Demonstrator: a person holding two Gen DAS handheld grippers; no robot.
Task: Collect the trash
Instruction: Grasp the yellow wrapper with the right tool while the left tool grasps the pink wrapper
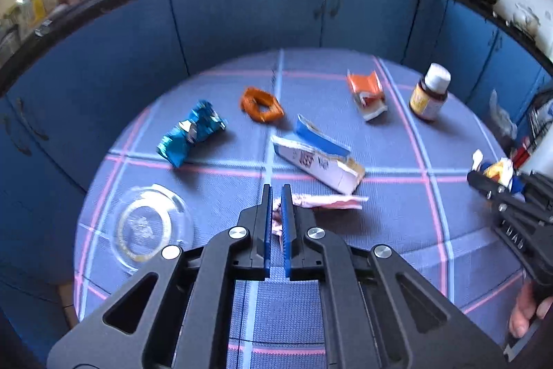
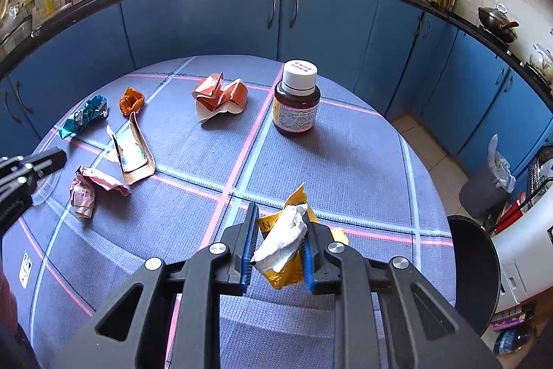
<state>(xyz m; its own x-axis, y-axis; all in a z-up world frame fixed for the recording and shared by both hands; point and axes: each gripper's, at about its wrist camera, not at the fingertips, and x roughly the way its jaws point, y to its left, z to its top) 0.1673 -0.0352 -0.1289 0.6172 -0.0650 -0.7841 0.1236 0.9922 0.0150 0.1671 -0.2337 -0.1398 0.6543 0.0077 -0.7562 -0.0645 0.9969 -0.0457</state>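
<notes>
My right gripper [image 2: 280,213] is shut on a yellow wrapper [image 2: 293,272] bunched with white tissue [image 2: 283,241], held above the checked tablecloth [image 2: 345,168]. In the left wrist view it shows at the right edge [image 1: 478,180]. My left gripper [image 1: 276,192] is shut. A crumpled pink paper [image 1: 328,201] lies on the cloth under and beyond its tips. In the right wrist view that pink paper [image 2: 93,185] lies a little apart from the left gripper [image 2: 52,168]. Also on the cloth are a blue foil wrapper [image 1: 191,132], an orange ring-shaped wrapper [image 1: 261,104], a torn white-and-blue carton [image 1: 318,161] and a crumpled orange carton piece [image 1: 368,92].
A brown bottle with a white cap [image 2: 297,102] stands upright at the far right of the table. A clear glass dish [image 1: 148,227] sits near the left edge. Blue cabinets [image 2: 207,19] curve behind. A black round bin [image 2: 473,265] and a grey bagged bin [image 2: 484,192] stand to the right.
</notes>
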